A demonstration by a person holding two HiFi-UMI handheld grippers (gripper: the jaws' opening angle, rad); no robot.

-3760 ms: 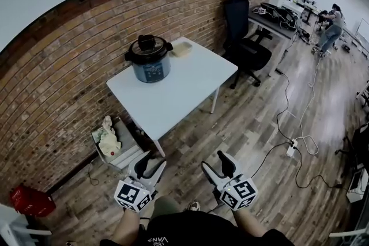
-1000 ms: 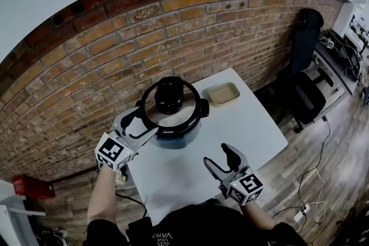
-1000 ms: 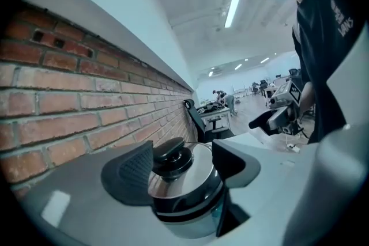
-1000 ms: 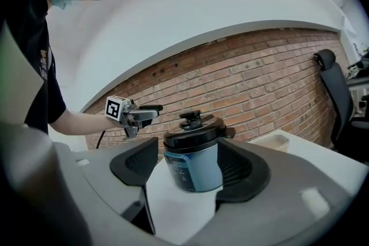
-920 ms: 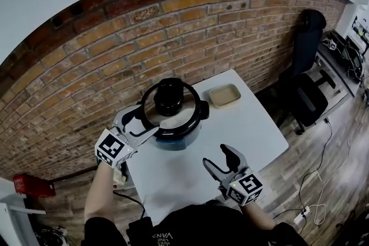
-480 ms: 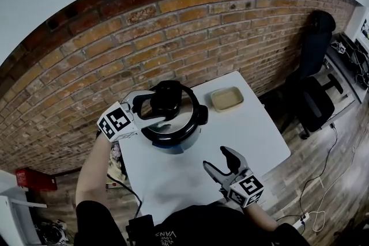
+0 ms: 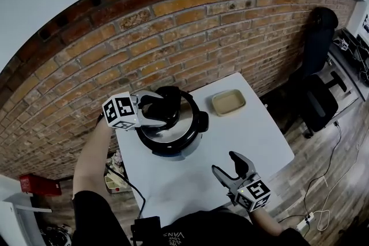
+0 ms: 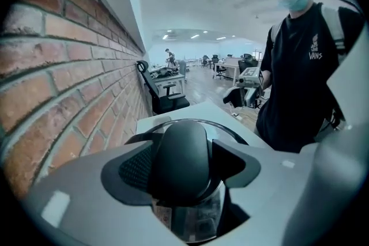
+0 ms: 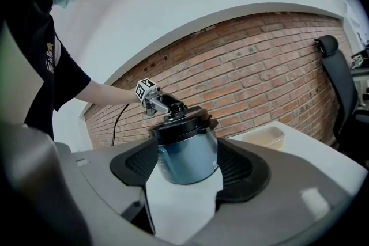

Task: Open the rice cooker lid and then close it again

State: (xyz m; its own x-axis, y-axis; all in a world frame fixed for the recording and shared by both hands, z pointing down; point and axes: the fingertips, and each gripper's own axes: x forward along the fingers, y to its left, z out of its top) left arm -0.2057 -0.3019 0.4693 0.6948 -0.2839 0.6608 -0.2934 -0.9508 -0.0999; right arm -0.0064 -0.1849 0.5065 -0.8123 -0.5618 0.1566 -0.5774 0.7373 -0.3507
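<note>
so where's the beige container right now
In the head view the beige container sits near the far right corner of the white table by the brick wall, to the right of the rice cooker and apart from it.

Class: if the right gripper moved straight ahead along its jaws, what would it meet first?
Most likely the rice cooker, its blue body centred between the open jaws of the right gripper, beyond bare table; depth uncertain.
</note>
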